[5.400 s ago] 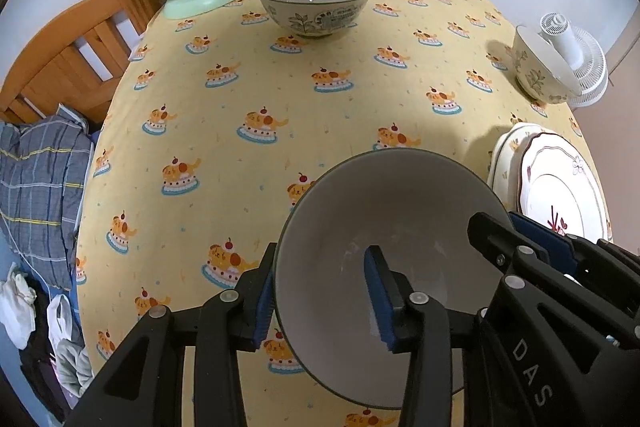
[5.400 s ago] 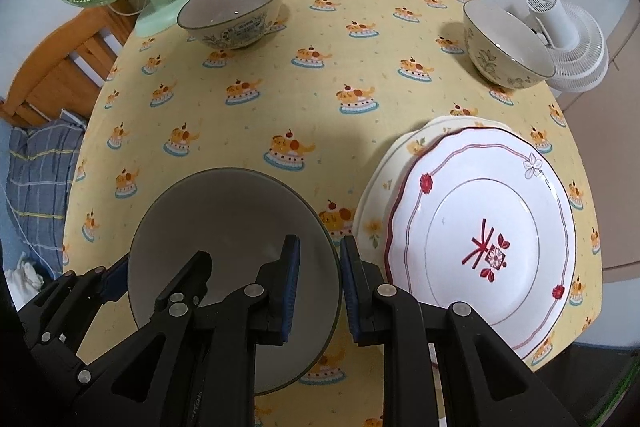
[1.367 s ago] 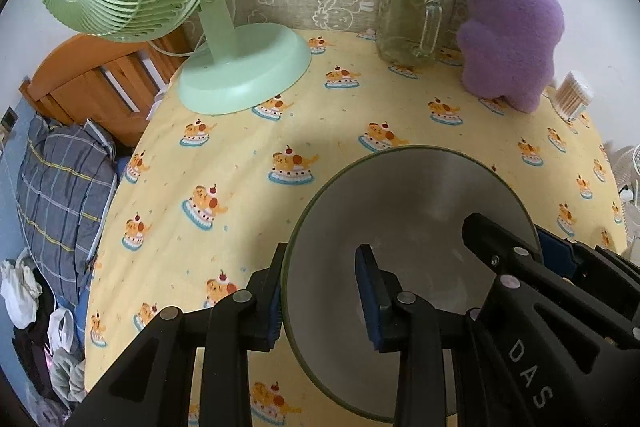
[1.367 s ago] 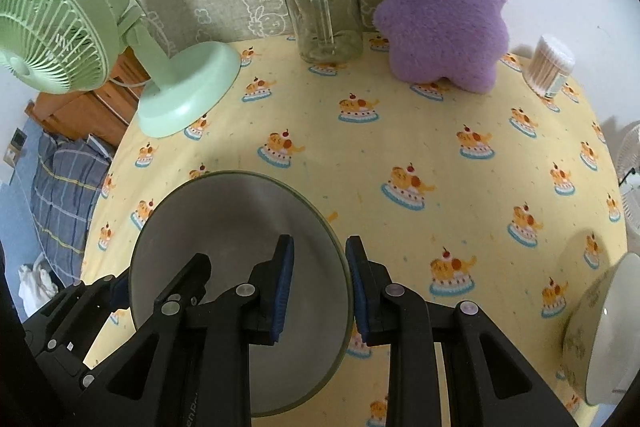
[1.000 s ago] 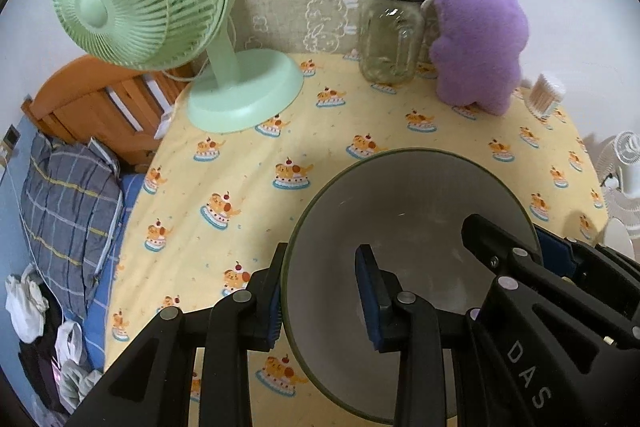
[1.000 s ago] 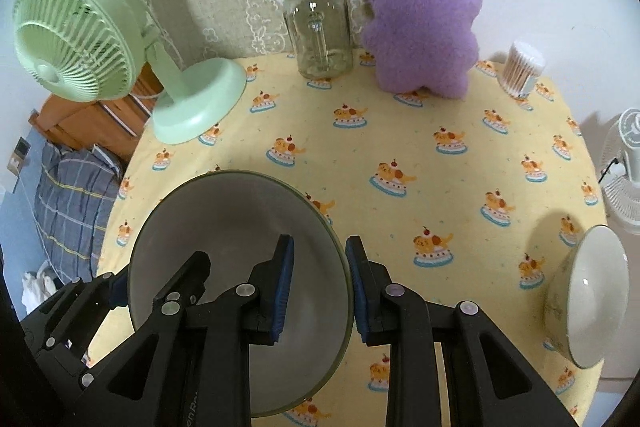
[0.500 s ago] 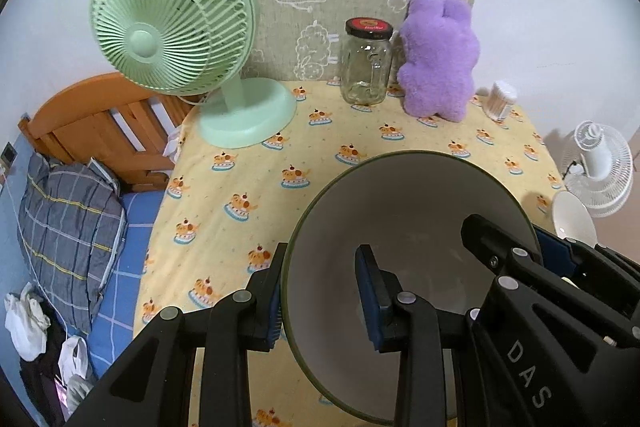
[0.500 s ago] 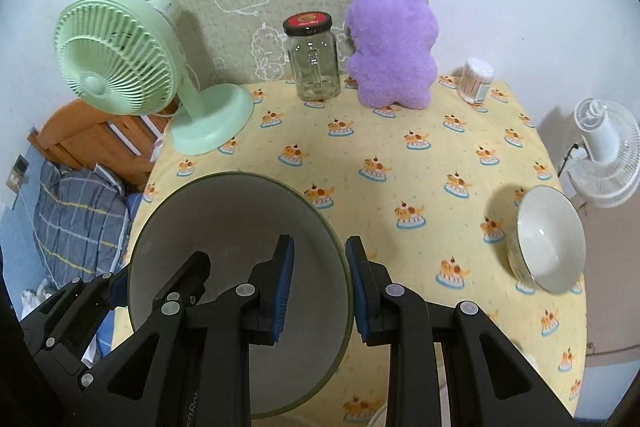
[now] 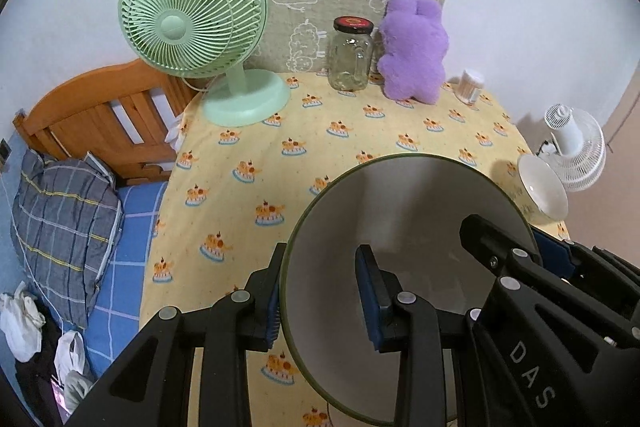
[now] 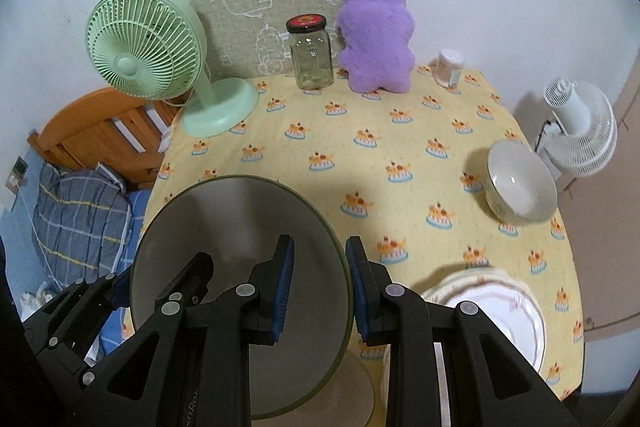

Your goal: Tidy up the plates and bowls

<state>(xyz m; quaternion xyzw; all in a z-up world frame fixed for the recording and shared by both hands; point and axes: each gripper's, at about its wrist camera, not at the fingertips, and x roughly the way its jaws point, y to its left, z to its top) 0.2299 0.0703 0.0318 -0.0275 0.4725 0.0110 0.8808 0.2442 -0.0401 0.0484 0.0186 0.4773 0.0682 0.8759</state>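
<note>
Claws [image 9: 320,291] [image 10: 318,287] grip bowl [image 9: 404,223]; only right view shows plates [image 10: 516,311].

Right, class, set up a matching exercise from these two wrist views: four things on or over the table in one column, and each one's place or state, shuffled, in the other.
Things
1. grey bowl
2. jar
3. green fan
4. plates

Places or states
A. near right corner of the table, stacked
B. far left corner, facing left
C. gripped at the rim by both grippers
D. by the back wall, red lid on, beside the purple plush

Pairs: 1-C, 2-D, 3-B, 4-A
</note>
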